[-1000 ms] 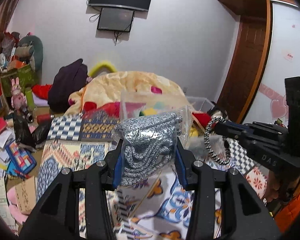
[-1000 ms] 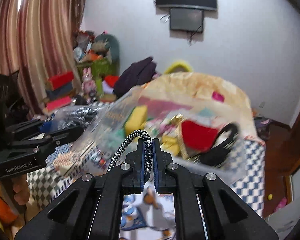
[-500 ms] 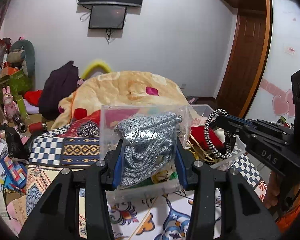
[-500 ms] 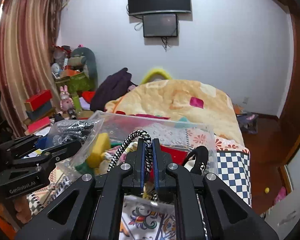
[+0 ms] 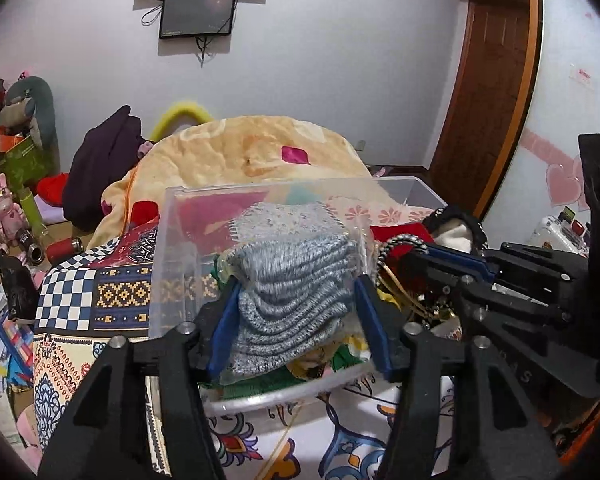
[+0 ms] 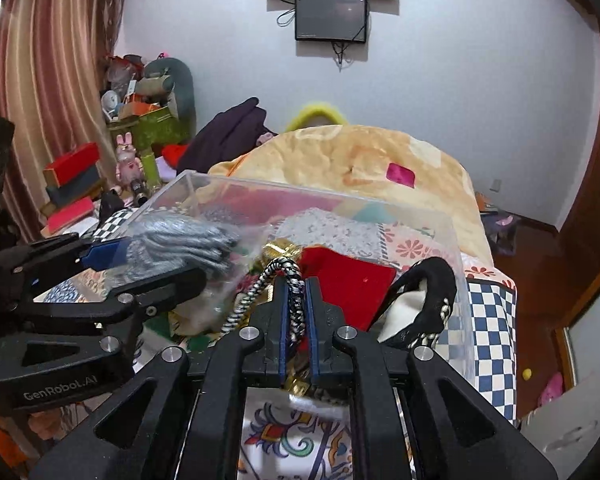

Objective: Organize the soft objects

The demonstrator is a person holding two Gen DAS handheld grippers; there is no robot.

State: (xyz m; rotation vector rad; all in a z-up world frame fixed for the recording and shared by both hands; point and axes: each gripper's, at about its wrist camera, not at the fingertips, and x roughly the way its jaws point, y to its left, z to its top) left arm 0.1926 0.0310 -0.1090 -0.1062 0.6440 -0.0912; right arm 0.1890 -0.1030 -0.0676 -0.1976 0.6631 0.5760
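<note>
Grey knit bundle [image 5: 292, 296], wrapped in clear plastic, is hanging over the clear plastic bin [image 5: 168, 248]. Black-and-white braided cord [image 6: 260, 292] is arching above the bin's contents: red cloth [image 6: 348, 280], black-and-cream slipper [image 6: 424, 304].

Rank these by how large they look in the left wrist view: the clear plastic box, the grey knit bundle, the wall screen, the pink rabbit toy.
1. clear plastic box
2. grey knit bundle, though it is nearest the camera, so it looks bigger than it is
3. wall screen, far away
4. pink rabbit toy
</note>
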